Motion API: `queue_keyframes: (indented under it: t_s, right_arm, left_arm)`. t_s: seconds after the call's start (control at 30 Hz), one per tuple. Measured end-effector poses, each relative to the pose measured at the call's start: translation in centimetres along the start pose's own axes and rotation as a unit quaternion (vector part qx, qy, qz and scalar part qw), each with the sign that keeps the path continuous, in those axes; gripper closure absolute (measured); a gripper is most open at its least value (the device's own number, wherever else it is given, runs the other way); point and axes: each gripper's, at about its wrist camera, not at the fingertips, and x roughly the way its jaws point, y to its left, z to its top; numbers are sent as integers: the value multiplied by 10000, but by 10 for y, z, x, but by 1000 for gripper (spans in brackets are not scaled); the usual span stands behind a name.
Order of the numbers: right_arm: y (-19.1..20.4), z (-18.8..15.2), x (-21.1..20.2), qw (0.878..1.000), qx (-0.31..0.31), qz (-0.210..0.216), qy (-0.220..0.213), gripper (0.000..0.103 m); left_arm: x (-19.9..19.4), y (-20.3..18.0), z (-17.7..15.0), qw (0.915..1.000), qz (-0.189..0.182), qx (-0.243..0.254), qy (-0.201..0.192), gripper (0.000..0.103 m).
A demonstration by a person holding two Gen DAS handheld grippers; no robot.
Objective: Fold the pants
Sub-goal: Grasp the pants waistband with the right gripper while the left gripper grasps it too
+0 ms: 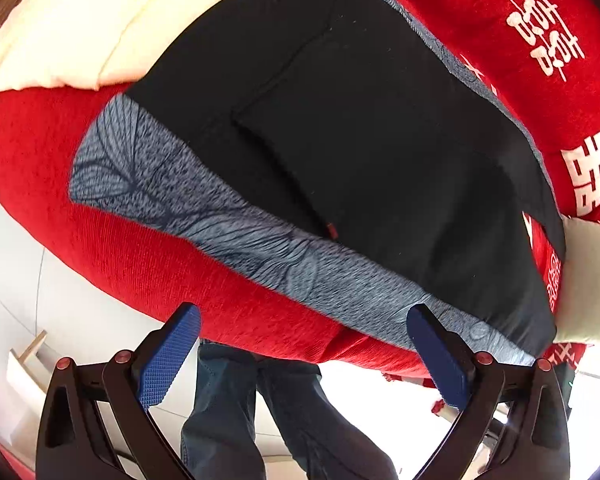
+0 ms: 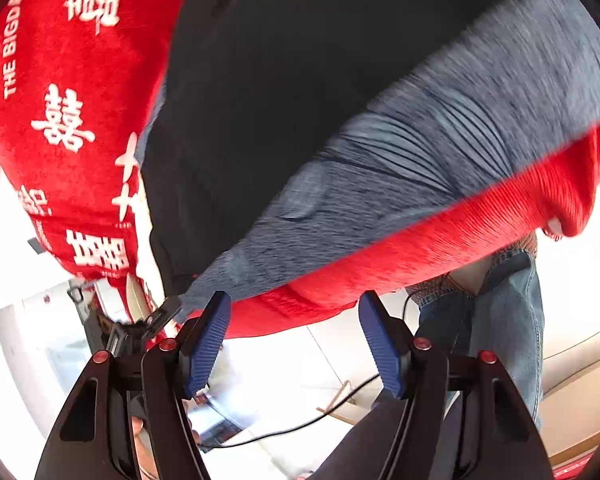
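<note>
Black pants (image 1: pixel 340 120) with a grey patterned waistband (image 1: pixel 204 216) lie flat on a red blanket (image 1: pixel 148 256). A back pocket seam shows on the black cloth. My left gripper (image 1: pixel 302 344) is open and empty, just off the blanket's near edge, its right blue pad (image 1: pixel 436 356) by the waistband's corner. In the right wrist view the pants (image 2: pixel 284 80) and the grey band (image 2: pixel 440 148) fill the upper frame, blurred. My right gripper (image 2: pixel 296 340) is open and empty, below the blanket's edge (image 2: pixel 380 264).
The red blanket carries white characters (image 1: pixel 548 32) and covers a raised surface. A cream cushion (image 1: pixel 72 20) lies at the far left, another pale one (image 1: pixel 592 280) at the right. The person's jeans (image 1: pixel 236 412) and pale floor (image 2: pixel 284 376) with a black cable (image 2: pixel 300 424) show below.
</note>
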Motion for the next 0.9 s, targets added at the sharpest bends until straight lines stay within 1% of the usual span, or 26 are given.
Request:
queue_keyframes:
  t_s: [0.1,0.2,0.27,0.3,0.37,0.4,0.43,0.47,0.53,0.63,0.7,0.8,0.83,0.87,0.9]
  right_arm:
    - [-16,8,9,9980,307,433,-329,33]
    - [-18,17,14,9957,278,718,-521,33]
    - [-12,21,14,9943,195,882,-560,33]
    - [-11,22,14,9941,155,906,-574,36]
    - [-7,26,14,9933,159,1019,-527,59]
    - [-2,27,14,9926,244,1077,-514,80]
    - [1,29,11,9921,305,1100,-526,94]
    - [3,29,7,9915,312,1133,-558,95]
    - [16,30,-4,9903,199,1248,-579,96]
    - [29,29,-15,9894,48,1352,-526,96]
    - [34,30,-18,9895,13,1355,-494,96]
    - [38,30,-19,9919,-55,1193,-429,96]
    - [39,30,-19,9927,-59,1136,-402,96]
    - [39,29,-17,9931,-52,1105,-384,96]
    - [38,29,-16,9935,-31,1078,-360,95]
  left_arm:
    - [6,6,-2,9998,-70,164,33,0]
    - [13,6,-2,9996,-167,220,68,0]
    - [15,4,-4,9992,-333,195,93,0]
    - [15,2,-5,9991,-373,195,106,0]
    - [18,-4,-7,9985,-460,240,153,0]
    - [19,-6,-7,9983,-500,258,176,0]
    - [20,-8,-7,9979,-563,260,195,0]
    - [19,-9,-7,9974,-640,244,202,0]
    - [19,-11,-4,9961,-849,136,206,0]
    - [19,-9,6,9939,-1082,-201,86,0]
    - [19,-7,13,9930,-1117,-373,-38,0]
    - [16,1,25,9918,-1064,-659,-251,1]
    - [14,6,30,9906,-1074,-782,-321,12]
    - [12,9,35,9895,-1086,-882,-348,20]
    - [12,15,41,9894,-1062,-930,-333,34]
